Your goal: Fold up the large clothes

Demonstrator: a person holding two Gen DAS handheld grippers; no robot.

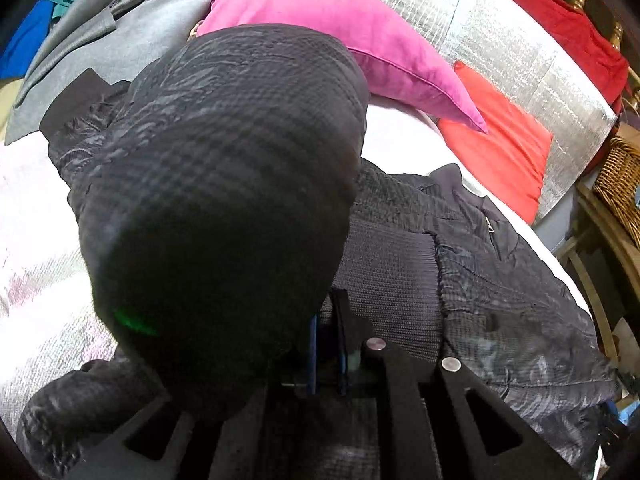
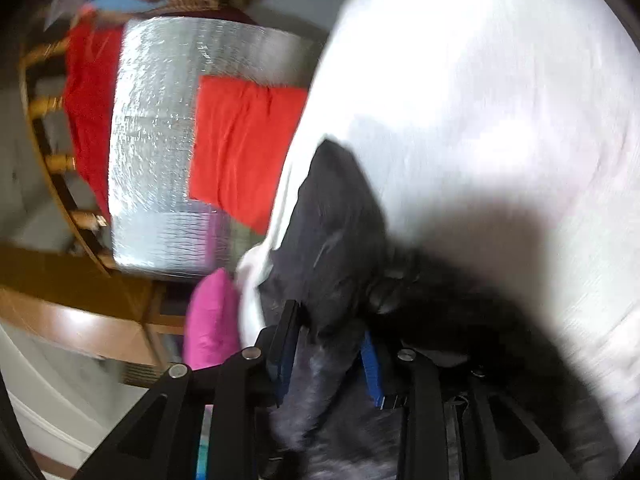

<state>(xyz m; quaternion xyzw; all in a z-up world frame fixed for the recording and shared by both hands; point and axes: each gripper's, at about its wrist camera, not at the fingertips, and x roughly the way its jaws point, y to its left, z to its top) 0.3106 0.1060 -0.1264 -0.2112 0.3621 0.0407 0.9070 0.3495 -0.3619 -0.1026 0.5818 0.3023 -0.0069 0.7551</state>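
Observation:
A large black quilted jacket [image 1: 500, 280] with a ribbed hem lies spread on the white bed cover [image 1: 36, 216]. My left gripper [image 1: 326, 360] is shut on a sleeve of the jacket [image 1: 224, 168], which is lifted and drapes over the fingers, filling the middle of the left wrist view. My right gripper [image 2: 328, 356] is shut on another part of the black jacket [image 2: 336, 220], held above the white bed cover [image 2: 500, 100]. The right wrist view is blurred.
A magenta pillow [image 1: 360, 40], a red cushion [image 1: 500, 152] and a silver quilted pad [image 1: 520, 52] lie at the bed's far side. Grey clothes [image 1: 120, 36] are piled at the far left. A wicker basket [image 1: 620, 176] stands at the right. Wooden furniture [image 2: 80, 300] shows beside the bed.

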